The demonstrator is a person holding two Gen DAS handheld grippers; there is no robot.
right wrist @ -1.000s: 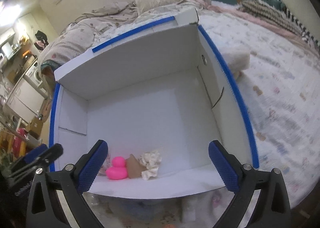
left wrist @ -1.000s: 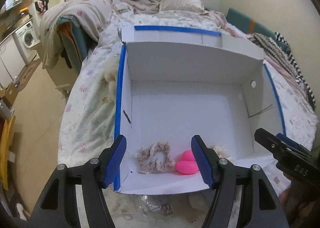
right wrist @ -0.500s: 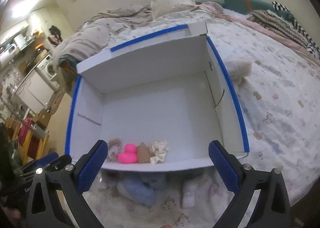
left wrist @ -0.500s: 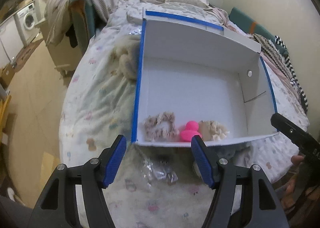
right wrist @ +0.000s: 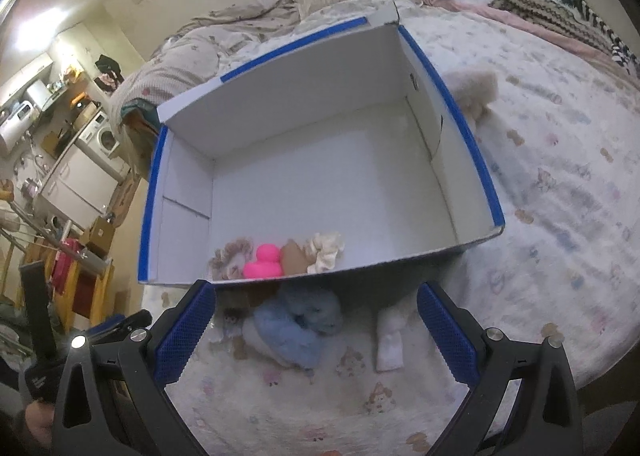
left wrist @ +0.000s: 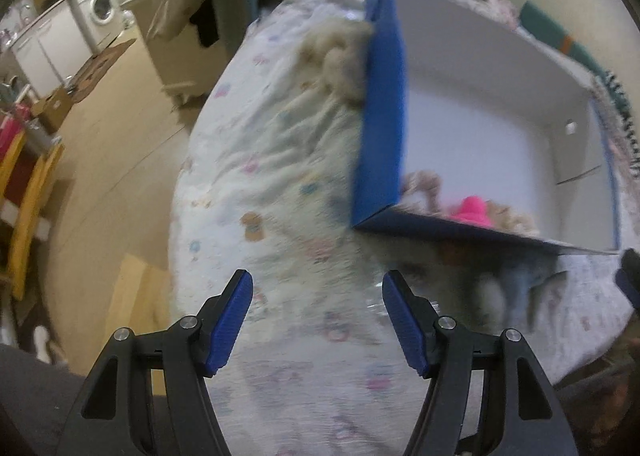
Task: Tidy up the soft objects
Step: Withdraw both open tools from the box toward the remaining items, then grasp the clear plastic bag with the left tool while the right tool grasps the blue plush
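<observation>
Both grippers hang over the bed (right wrist: 560, 216) with nothing in them, so this looks like the reach for the next soft thing, between one drop into the box (right wrist: 472, 160) and the next pick. The left gripper (left wrist: 316, 320) has its jaws apart over bare bedspread, off the box's near left corner; the right gripper (right wrist: 316, 328) has its jaws wide apart, framing the pile in front of the box. In the box, along the near wall, lie four things: a beige scrunchie (right wrist: 232, 252), a pink duck (right wrist: 262, 262), a tan piece (right wrist: 294, 258) and a cream scrunchie (right wrist: 326, 250). Outside, just in front of the near wall, I count a blue fluffy piece (right wrist: 296, 324), a white piece (right wrist: 390, 340) and a small brown item (right wrist: 236, 300) that is too dim to name; one beige plush (right wrist: 474, 90) lies against the box's outer right wall. The blue piece is nearest the right jaws, so the likely next move is to lower over it, close gently on its bulk and lift it clear of the box wall before carrying it in.
</observation>
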